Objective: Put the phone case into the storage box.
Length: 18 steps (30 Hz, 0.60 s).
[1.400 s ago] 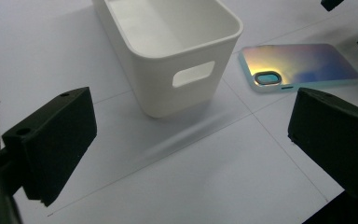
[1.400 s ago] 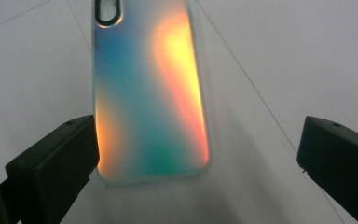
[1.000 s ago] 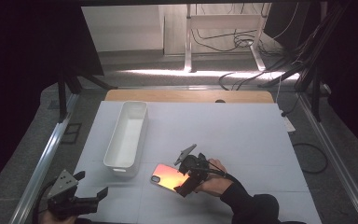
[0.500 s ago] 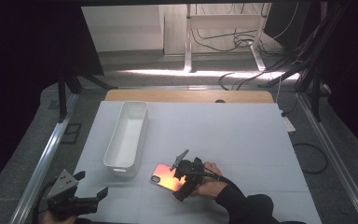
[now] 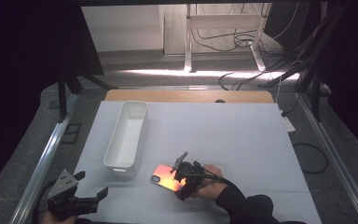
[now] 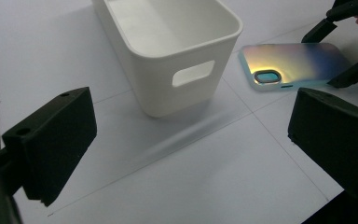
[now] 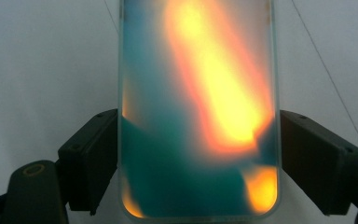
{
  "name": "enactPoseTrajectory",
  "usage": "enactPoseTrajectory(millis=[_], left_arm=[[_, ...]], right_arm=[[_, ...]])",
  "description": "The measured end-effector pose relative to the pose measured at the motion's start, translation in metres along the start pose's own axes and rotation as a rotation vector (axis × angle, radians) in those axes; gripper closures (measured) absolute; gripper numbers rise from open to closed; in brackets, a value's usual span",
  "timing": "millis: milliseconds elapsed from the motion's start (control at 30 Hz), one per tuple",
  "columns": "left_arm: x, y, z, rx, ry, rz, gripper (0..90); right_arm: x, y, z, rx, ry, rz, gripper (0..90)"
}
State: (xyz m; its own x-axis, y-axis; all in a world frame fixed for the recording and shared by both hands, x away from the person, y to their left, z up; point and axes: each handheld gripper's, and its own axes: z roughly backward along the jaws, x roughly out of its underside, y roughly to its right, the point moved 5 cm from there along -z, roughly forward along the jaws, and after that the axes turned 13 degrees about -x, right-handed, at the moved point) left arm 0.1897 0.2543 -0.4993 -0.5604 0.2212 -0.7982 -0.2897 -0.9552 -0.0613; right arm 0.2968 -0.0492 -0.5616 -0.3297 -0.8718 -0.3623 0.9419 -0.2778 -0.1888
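Writing or brand marks appear nowhere on the shiny phone case point(image 7: 198, 112); the right gripper point(image 7: 198, 163) has just been closing, pads touching its sides. Left gripper point(image 6: 191, 140) hangs released near the white bin point(image 6: 168, 51).

The high view is dim, its corners nearly black, with a bright strip of light on the floor point(image 5: 191, 73) beyond the evenly lit desk point(image 5: 223, 135). The phone case point(image 7: 198, 107) glares orange (blurred close up); the white bin point(image 6: 168, 51) casts a soft shadow.

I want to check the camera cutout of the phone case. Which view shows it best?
The left gripper view: the phone case lies whole there, cutout facing the camera. The high view shows it small; the right gripper view shows the other end.
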Motion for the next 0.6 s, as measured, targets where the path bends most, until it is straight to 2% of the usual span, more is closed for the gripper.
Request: enactPoseTrajectory(millis=[33, 267, 367, 600], left_arm=[[0.000, 0.000, 0.000, 0.001, 0.000, 0.001, 1.8], [0.000, 0.000, 0.000, -0.005, -0.001, -0.002, 1.8], [0.000, 0.000, 0.000, -0.006, 0.000, -0.001, 1.6], [0.000, 0.000, 0.000, -0.010, 0.004, 0.002, 0.9]], right_arm=[[0.001, 0.001, 0.001, -0.002, -0.007, 0.011, 16.7], [0.002, 0.002, 0.003, -0.015, 0.029, -0.012, 17.0], [0.004, 0.003, 0.005, -0.020, 0.055, -0.032, 17.1], [0.005, 0.003, 0.019, -0.027, 0.120, -0.040, 17.1]])
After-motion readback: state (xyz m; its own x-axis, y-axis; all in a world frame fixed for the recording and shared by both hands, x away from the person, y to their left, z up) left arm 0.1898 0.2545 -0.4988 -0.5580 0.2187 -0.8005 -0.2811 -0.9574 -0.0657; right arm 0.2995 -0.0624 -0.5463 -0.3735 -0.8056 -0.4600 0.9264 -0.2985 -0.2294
